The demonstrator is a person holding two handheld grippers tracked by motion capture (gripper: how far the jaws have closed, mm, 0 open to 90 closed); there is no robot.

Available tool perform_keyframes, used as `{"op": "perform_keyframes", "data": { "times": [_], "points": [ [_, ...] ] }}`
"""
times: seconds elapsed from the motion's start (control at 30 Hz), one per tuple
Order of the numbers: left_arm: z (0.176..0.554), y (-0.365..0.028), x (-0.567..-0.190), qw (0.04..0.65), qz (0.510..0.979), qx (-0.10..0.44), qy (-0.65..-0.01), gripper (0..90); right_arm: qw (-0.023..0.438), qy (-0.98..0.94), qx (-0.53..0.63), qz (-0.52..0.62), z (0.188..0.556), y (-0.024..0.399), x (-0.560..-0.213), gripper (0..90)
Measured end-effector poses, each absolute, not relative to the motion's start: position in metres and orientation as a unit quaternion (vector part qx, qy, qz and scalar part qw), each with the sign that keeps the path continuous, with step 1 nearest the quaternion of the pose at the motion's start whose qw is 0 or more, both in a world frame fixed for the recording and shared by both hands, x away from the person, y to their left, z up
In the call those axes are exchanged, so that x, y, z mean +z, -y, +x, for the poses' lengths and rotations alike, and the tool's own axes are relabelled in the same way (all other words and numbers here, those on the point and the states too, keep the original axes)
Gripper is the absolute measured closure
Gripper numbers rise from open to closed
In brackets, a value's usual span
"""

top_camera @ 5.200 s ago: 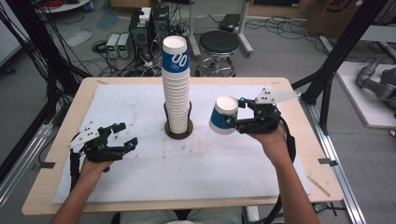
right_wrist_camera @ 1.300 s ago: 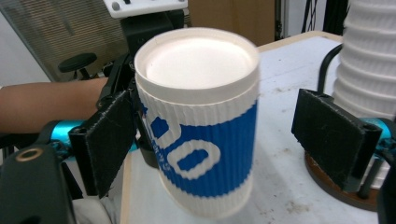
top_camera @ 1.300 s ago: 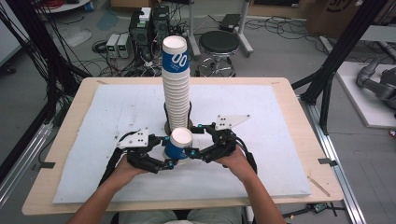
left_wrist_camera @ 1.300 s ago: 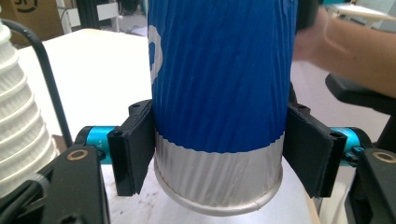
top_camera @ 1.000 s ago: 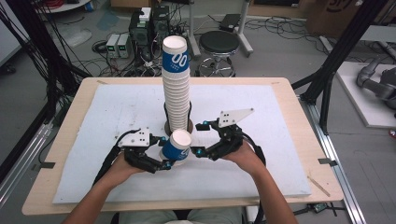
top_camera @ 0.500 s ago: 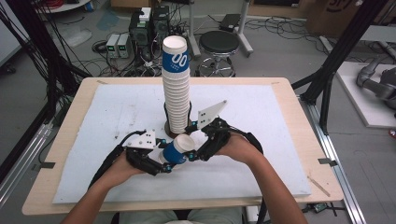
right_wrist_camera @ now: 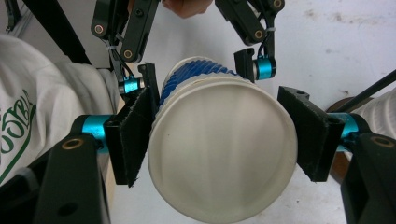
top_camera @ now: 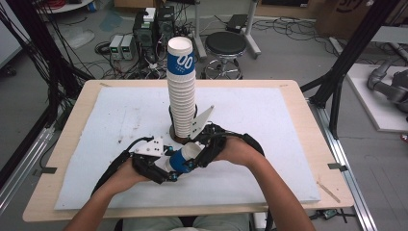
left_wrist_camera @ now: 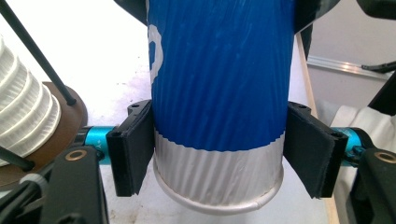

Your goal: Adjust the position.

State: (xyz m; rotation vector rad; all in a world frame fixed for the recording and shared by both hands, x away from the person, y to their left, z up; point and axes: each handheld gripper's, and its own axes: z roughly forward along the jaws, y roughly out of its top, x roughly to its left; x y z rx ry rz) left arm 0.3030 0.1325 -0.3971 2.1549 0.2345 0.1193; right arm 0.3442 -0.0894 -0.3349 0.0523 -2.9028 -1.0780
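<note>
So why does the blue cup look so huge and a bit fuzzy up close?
In the left gripper view the camera sits right against the cup, so it looks giant and soft. In the right gripper view its rim bulges the same way. In the high view the cup looks small and even-lit.

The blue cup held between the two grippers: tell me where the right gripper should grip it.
Grip the blue cup at the open rim end, pads on opposite sides. It lies tilted with the mouth toward the right gripper, while the left gripper clamps near the base.
</note>
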Motion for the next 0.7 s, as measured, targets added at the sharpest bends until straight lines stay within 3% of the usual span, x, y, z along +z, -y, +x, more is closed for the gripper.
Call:
{"op": "perform_keyframes", "data": {
  "times": [0.23, 0.37, 0.7],
  "points": [
    [0.303, -0.131, -0.398, 0.469, 0.877, 0.049, -0.093, 27.5, 0.027, 0.941, -0.338, 0.011, 0.343, 0.091, -0.335, 31.6],
    [0.305, -0.135, -0.400, 0.505, 0.855, 0.029, -0.114, 17.5, 0.023, 0.935, -0.354, 0.006, 0.343, 0.097, -0.335, 31.4],
    [0.310, -0.153, -0.401, 0.582, 0.801, 0.037, -0.135, 17.5, 0.015, 0.916, -0.399, -0.031, 0.346, 0.127, -0.344, 31.3]
  ]
}}
